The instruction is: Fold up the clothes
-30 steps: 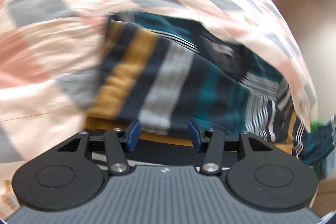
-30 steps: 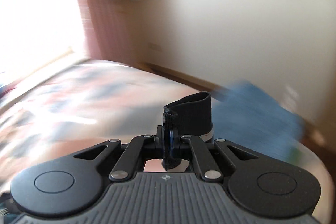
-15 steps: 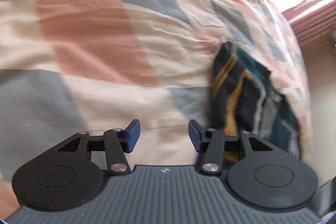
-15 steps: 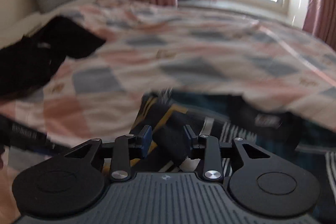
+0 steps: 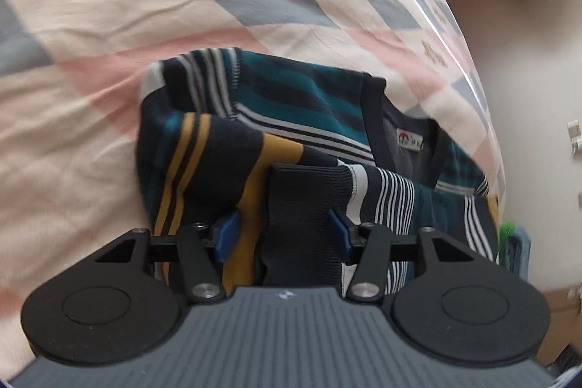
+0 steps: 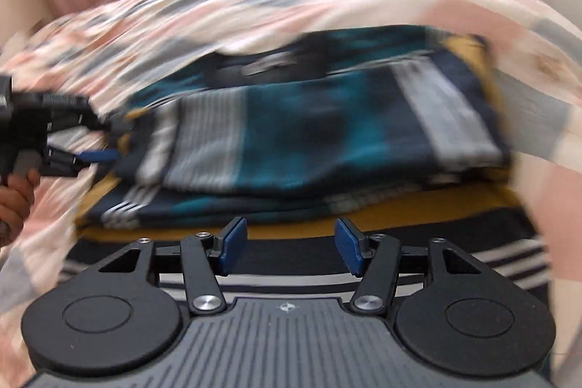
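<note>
Two grippers worked a striped sweater (image 5: 291,119) on the bed (image 5: 109,24): left gripper (image 5: 283,235) straddled its cuff (image 5: 302,206), fingers half-parted; right gripper (image 6: 289,246) hung empty, fingers opening.

- A small white neck label (image 5: 410,141) sits inside the collar of the striped sweater (image 5: 291,119); it bears a red mark, with print too small to read.

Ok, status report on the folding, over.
Left hand-held gripper open around the sweater's black ribbed cuff. Right hand-held gripper opening, empty. Striped sweater part-folded on the bedspread. Nothing obstructing.
</note>
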### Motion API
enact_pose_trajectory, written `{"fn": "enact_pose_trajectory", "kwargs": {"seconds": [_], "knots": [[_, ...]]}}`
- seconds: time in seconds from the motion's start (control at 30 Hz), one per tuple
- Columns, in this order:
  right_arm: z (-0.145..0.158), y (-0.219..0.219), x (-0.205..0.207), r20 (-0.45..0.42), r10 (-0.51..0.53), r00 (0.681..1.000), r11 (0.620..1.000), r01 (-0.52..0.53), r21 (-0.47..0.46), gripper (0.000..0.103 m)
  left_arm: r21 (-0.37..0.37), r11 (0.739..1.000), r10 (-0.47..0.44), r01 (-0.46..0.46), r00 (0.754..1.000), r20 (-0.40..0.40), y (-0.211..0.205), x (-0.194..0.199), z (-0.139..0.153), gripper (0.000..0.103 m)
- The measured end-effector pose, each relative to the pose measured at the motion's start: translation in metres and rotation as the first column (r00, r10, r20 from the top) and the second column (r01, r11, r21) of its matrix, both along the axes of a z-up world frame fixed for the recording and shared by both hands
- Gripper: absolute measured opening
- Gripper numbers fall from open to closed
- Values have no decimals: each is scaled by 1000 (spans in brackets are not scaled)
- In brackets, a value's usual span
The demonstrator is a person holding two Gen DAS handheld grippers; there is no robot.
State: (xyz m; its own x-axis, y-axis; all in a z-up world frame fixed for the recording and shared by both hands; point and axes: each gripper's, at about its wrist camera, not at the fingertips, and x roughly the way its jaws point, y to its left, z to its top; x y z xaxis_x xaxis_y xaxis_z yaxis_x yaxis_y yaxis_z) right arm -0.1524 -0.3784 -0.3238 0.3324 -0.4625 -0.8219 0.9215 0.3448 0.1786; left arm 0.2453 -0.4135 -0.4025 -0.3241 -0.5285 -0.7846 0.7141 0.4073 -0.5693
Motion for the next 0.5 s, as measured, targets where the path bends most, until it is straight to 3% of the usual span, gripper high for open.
{"fn": "enact_pose_trajectory", "kwargs": {"seconds": [0.03,0.07,0.2,0.27,0.37,0.43,0.5], "knots": [[1,-3,-10,0,-25,1000,1000,25,-17,56,-6,1000,-1,1,1000,13,3,-1,4,17],[3,-4,-21,0,-50,999,998,50,-39,56,-15,1000,4,-4,1000,24,7,-2,8,1],[6,-15,-52,-34,-121,992,989,118,-86,57,-111,991,75,-74,997,9,41,1,42,0],[8,-19,-62,-78,-128,989,986,118,-122,56,-171,979,118,-108,992,49,60,-2,64,0],[8,-23,-66,-180,-81,980,982,47,-185,56,-123,986,127,-113,986,110,69,-6,59,0],[6,-25,-67,-232,-54,971,978,5,-208,56,-29,993,114,-113,992,60,63,-7,35,0],[0,-29,-67,-255,-36,966,980,-17,-200,56,5,993,121,-121,993,6,57,-9,19,1]]}}
